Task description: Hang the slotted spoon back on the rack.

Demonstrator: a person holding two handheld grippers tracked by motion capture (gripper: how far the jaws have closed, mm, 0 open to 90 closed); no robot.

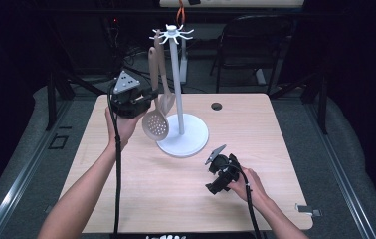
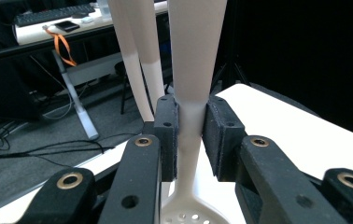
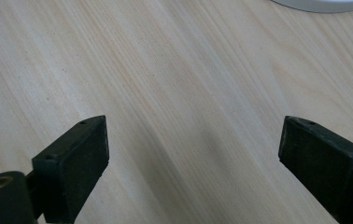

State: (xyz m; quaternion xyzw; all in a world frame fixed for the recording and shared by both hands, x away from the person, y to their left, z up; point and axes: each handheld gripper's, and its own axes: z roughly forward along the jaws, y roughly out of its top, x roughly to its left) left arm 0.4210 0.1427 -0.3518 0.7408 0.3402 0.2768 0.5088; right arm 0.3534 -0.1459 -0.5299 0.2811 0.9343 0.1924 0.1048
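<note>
The counter (image 1: 141, 199) carries a white rack (image 1: 181, 133) whose round base sits near the middle of the far half, its post rising to a crown of hooks (image 1: 172, 34). A spatula (image 1: 165, 94) hangs from one hook on the left side of the post. Just beside it, the skimmer (image 1: 155, 122) is held upright, bowl down, above the counter left of the base.

The left claw (image 2: 191, 140) is closed on the skimmer's narrow neck, both pads pressing its sides just above the perforated bowl. The right claw (image 3: 191, 154) rests wide apart and empty, low over bare wood near the right front part of the counter.

The likely trouble is the crowding: the skimmer's handle stands almost against the spatula, so a sideways move could knock the spatula off its hook. The grip sits low on a smooth, tapering neck, so the long handle may pivot or slip between the pads. A snag at the hooks could also tip the rack.
</note>
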